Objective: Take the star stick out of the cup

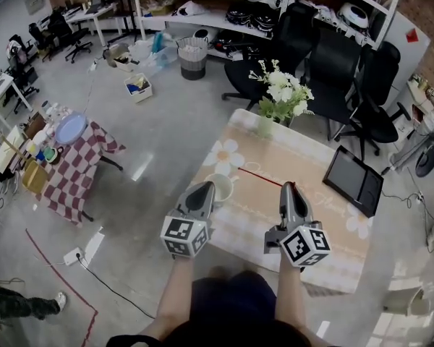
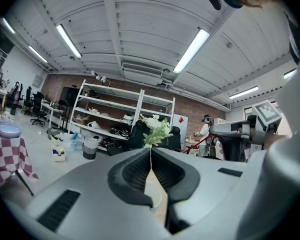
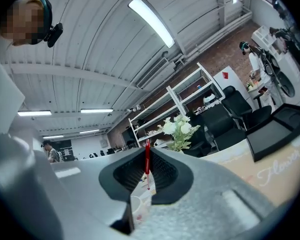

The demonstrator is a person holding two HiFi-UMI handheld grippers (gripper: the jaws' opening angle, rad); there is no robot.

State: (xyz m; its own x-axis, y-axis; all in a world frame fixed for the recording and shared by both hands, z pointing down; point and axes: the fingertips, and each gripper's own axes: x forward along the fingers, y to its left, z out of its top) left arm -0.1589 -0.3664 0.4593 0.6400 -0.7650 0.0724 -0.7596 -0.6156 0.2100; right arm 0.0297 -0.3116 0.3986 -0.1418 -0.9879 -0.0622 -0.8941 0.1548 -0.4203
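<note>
Star stick [image 1: 260,177]: thin, red, level above the table [image 1: 311,201]; free end just beside the cup [image 1: 221,188], not inside it.
Right gripper [image 1: 292,188]: jaws pinching the stick's near end.
Left gripper [image 1: 205,188]: jaws pressed together, nothing between them; tip at the cup's left rim.
Cup: white, upright on the table.
</note>
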